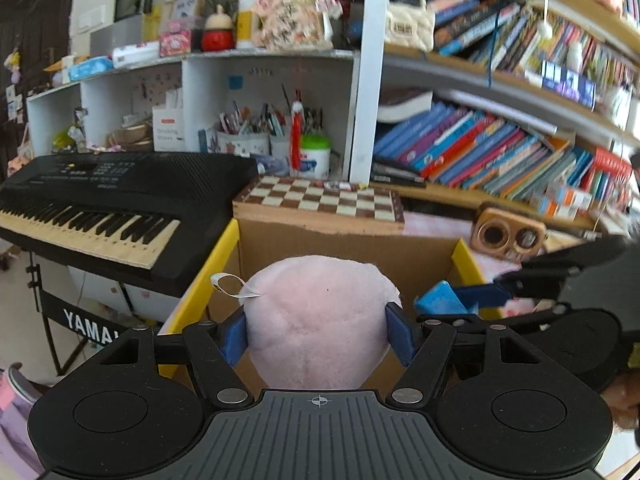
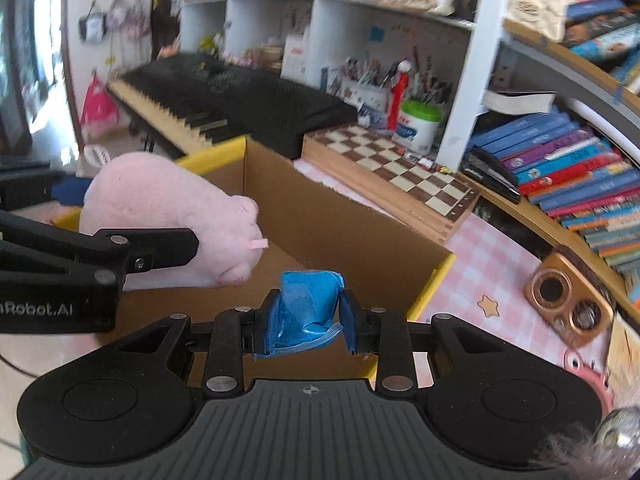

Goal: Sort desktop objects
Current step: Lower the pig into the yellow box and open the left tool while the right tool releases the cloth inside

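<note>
My left gripper point(image 1: 318, 334) is shut on a pink plush toy point(image 1: 320, 316) and holds it above an open cardboard box point(image 1: 348, 248) with yellow flaps. The plush also shows in the right wrist view point(image 2: 172, 216), over the box's left side, with the left gripper's arm in front of it. My right gripper point(image 2: 306, 326) is shut on a blue crinkled packet point(image 2: 308, 308) and holds it over the near edge of the box point(image 2: 340, 220). In the left wrist view the packet point(image 1: 438, 300) and the right gripper sit just right of the plush.
A chessboard point(image 1: 320, 200) lies behind the box. A black keyboard piano point(image 1: 100, 200) stands to the left. A brown camera-shaped object point(image 2: 568, 300) lies on the pink checked tablecloth point(image 2: 492, 264) at right. Shelves of books and pen pots fill the back.
</note>
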A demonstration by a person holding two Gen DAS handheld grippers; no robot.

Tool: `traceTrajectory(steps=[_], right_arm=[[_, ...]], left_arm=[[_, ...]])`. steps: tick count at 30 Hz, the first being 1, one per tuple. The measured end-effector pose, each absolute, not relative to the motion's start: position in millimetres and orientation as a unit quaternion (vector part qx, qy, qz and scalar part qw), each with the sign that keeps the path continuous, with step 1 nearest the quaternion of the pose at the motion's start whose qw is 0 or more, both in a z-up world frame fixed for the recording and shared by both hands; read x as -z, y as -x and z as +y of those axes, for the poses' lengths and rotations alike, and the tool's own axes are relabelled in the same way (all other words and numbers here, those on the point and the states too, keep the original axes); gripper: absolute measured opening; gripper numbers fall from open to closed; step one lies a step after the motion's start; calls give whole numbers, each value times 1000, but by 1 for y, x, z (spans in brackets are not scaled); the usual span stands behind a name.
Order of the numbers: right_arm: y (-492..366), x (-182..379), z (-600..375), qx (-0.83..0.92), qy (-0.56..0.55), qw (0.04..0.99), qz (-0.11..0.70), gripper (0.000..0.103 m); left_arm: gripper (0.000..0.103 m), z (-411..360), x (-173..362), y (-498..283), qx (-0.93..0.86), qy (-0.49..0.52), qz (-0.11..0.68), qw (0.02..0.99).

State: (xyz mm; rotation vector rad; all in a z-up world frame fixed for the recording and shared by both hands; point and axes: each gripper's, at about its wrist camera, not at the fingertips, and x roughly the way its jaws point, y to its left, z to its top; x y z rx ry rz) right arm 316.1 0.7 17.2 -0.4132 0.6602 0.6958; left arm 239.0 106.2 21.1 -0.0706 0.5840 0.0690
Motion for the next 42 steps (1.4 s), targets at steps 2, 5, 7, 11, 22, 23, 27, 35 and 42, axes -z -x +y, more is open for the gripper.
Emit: traceTrajectory(steps=[2,5,7,11,22,23,27,35,42], right_arm=[[-326,-10,7,-336,222,857,322,29],[-338,1,14,-346,253,840,332,29],[-343,7,19,-353,275,828,337,29],[-349,19,30,-371,323,801,342,29],[-355,38,42,-397,390,744,369,28],[-355,38,42,-398,390,743,370,28],[-354,38,41,-400,389,742,370,28],[-353,34,39,-395,377,757,360,32],[-343,16,28,-385,349,785,337,39]], left_arm=[[70,104,-17,-249,-35,23,298,954],[70,103,-10,-261,-34,12,315,949],[70,102,-5,-269,-33,2,328,944],[70,101,3,-284,-30,-11,356,934],[71,95,21,-301,-24,-40,420,906],[71,95,21,-301,-24,-40,420,906],[73,95,21,-299,-25,-38,421,906],[77,97,15,-293,-29,-41,403,914],[82,93,-7,-278,-23,-47,359,932]])
